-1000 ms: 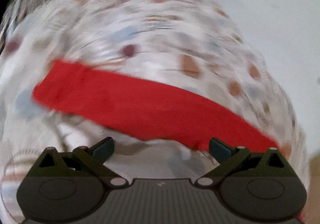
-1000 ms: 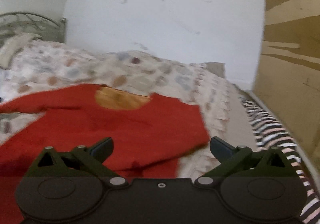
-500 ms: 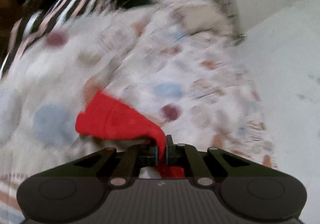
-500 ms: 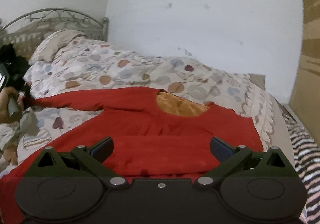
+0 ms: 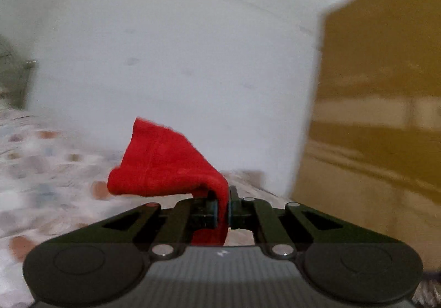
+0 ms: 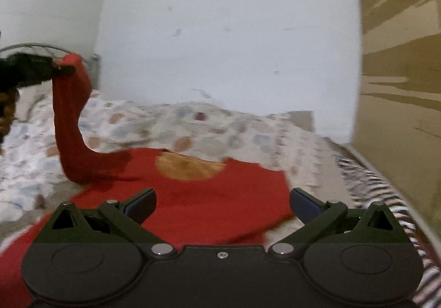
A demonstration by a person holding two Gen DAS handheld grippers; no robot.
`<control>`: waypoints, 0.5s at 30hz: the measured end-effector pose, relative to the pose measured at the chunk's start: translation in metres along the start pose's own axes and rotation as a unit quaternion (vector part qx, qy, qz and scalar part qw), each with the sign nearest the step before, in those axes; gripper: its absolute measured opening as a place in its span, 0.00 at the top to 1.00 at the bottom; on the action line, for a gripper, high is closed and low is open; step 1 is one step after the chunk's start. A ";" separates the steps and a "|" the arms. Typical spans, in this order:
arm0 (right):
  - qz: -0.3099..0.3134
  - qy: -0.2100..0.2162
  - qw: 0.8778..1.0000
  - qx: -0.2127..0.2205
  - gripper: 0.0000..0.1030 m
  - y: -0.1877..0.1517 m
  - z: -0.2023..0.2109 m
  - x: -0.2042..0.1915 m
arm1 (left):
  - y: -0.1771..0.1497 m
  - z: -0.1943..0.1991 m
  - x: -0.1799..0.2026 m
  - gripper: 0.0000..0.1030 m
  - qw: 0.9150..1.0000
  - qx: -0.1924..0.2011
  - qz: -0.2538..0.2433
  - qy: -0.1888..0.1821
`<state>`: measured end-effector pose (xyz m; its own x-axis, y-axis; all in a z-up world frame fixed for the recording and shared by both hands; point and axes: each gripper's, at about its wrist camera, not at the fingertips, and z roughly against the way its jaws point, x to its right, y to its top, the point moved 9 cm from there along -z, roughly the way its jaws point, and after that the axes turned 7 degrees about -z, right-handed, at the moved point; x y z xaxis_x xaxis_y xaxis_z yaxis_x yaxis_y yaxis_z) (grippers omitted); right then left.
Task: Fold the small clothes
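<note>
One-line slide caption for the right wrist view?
Left gripper lifts red sweater sleeve; open right gripper hovers above.

both views are evenly and rather dimly lit by soft, diffuse indoor light; no source or glare is seen. the white wall [image 6: 234, 46] is rendered pale grey-blue. strong motion blur is spread over the left wrist view, where the patterned bedspread [image 5: 41, 170] is smeared. the right wrist view is sharper, with blur towards its edges. straight lines are bowed by fisheye distortion, and the corners are vignetted black.
</note>
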<state>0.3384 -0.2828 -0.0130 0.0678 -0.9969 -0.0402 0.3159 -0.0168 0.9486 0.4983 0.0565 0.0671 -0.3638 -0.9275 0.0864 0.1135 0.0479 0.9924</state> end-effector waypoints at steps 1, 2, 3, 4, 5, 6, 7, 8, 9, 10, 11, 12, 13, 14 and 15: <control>-0.003 -0.011 1.000 -0.003 0.01 -0.003 0.003 0.009 | -0.006 -0.008 0.020 0.95 1.000 -0.009 -0.016 -0.020; -0.006 -0.022 1.000 -0.006 0.01 -0.006 0.005 0.018 | -0.014 -0.013 0.039 0.95 0.999 -0.020 -0.027 -0.041; -0.011 -0.035 0.999 -0.011 0.01 -0.011 0.009 0.029 | -0.024 -0.019 0.057 0.95 0.997 -0.032 -0.037 -0.061; -0.015 -0.046 0.999 -0.015 0.01 -0.015 0.012 0.037 | -0.037 -0.023 0.075 0.95 0.995 -0.047 -0.043 -0.081; -0.019 -0.056 0.998 -0.019 0.01 -0.020 0.016 0.046 | -0.051 -0.027 0.092 0.95 0.992 -0.063 -0.044 -0.099; -0.022 -0.064 0.998 -0.021 0.01 -0.024 0.019 0.052 | -0.065 -0.031 0.104 0.95 0.989 -0.078 -0.046 -0.114; -0.025 -0.074 0.997 -0.023 0.01 -0.028 0.023 0.059 | -0.082 -0.033 0.117 0.95 0.986 -0.094 -0.050 -0.129; -0.027 -0.083 0.996 -0.025 0.01 -0.032 0.027 0.066 | -0.094 -0.034 0.125 0.95 0.983 -0.106 -0.054 -0.138; -0.029 -0.090 0.995 -0.027 0.01 -0.036 0.030 0.072 | -0.110 -0.038 0.130 0.95 0.979 -0.122 -0.062 -0.148; -0.034 -0.096 0.994 -0.030 0.01 -0.040 0.034 0.077 | -0.125 -0.038 0.138 0.94 0.974 -0.142 -0.073 -0.158; -0.039 -0.099 0.994 -0.033 0.01 -0.044 0.037 0.081 | -0.138 -0.034 0.146 0.94 0.969 -0.161 -0.083 -0.166; -0.043 -0.101 0.993 -0.035 0.01 -0.047 0.038 0.083 | -0.149 -0.031 0.152 0.93 0.964 -0.176 -0.096 -0.173; -0.047 -0.102 0.993 -0.037 0.01 -0.050 0.040 0.085 | -0.160 -0.026 0.157 0.93 0.960 -0.188 -0.111 -0.178; -0.049 -0.103 0.993 -0.039 0.01 -0.052 0.041 0.086 | -0.168 -0.020 0.160 0.91 0.956 -0.192 -0.127 -0.182; -0.050 -0.104 0.993 -0.039 0.01 -0.053 0.041 0.085 | -0.174 -0.014 0.164 0.89 0.952 -0.196 -0.145 -0.187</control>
<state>0.2892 -0.3702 -0.0537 -0.1611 -0.9852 -0.0593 0.3834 -0.1179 0.9161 0.4315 -0.1094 -0.0924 -0.7275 -0.6804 -0.0881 0.2673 -0.3994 0.8769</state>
